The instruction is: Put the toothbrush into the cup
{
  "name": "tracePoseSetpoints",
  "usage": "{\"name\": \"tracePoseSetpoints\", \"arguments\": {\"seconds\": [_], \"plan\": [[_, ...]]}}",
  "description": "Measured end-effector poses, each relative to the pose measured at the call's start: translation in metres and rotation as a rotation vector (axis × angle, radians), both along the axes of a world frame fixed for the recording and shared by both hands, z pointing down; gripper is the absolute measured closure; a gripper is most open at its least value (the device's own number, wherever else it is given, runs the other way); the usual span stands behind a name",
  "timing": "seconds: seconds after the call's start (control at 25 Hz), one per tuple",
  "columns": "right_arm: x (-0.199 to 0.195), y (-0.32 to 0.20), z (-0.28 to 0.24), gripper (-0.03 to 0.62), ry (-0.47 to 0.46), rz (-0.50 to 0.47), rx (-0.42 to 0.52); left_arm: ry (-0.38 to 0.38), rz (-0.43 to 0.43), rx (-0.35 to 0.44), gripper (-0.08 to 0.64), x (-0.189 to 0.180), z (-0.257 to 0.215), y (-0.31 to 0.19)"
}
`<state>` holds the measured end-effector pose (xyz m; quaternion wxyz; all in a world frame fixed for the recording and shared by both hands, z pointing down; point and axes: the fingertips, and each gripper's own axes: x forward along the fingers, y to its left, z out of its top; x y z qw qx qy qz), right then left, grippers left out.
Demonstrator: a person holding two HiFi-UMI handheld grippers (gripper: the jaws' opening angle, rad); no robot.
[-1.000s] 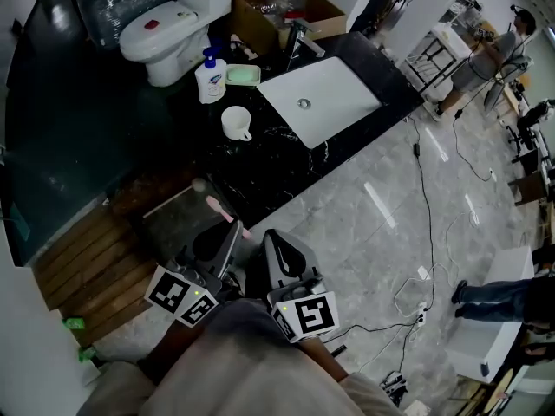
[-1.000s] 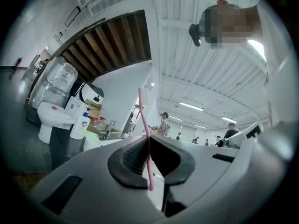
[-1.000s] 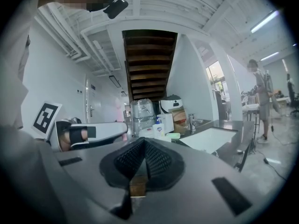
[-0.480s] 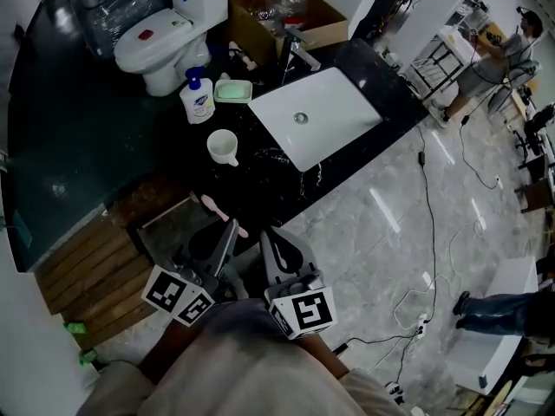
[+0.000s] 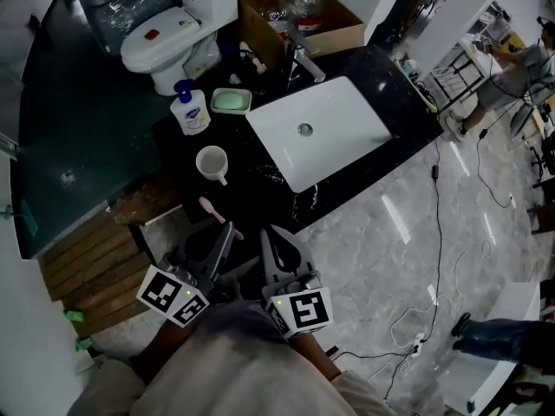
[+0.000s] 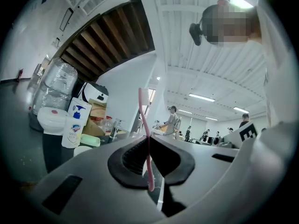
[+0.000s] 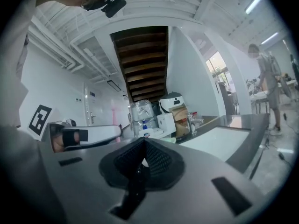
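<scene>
A pink toothbrush (image 5: 214,213) sticks out from my left gripper (image 5: 227,227), which is shut on its handle; in the left gripper view the toothbrush (image 6: 144,120) stands upright between the pads of that gripper (image 6: 148,143). The white cup (image 5: 212,161) stands upright on the black counter (image 5: 260,189), beyond the brush head and apart from it. My right gripper (image 5: 270,234) hangs beside the left one at the counter's front edge. Its jaws are shut with nothing between them (image 7: 142,144).
A white sink basin (image 5: 319,133) with a faucet (image 5: 303,59) lies right of the cup. Behind the cup stand a soap bottle (image 5: 191,111) and a green soap dish (image 5: 230,100). A toilet (image 5: 169,33) sits at the back left. Cables run across the grey floor (image 5: 408,232).
Both grippers have moved toward the counter, the left one carrying the toothbrush. The cup now sits closer to the brush head.
</scene>
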<state>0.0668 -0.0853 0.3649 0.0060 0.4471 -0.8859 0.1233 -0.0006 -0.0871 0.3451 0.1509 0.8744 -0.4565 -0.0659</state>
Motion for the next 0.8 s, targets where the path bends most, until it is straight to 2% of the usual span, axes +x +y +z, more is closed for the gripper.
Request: {"name": "tracePoseSetpoints", "arguments": {"seconds": [0.16, 0.36, 0.56, 0.8], "plan": [[0.009, -0.017, 0.005, 0.586, -0.020, -0.011, -0.019, -0.016, -0.021, -0.013, 0.538, 0.006, 0.001, -0.010], [0.000, -0.027, 0.010, 0.586, -0.040, -0.044, -0.042, -0.054, -0.054, -0.015, 0.538, -0.001, 0.000, -0.019], [-0.024, -0.039, 0.010, 0.586, -0.042, -0.082, -0.042, -0.036, -0.079, -0.014, 0.538, -0.024, -0.001, -0.034], [-0.049, -0.057, 0.004, 0.586, 0.003, -0.056, -0.036, -0.011, -0.053, 0.010, 0.538, -0.052, -0.007, -0.059]]}}
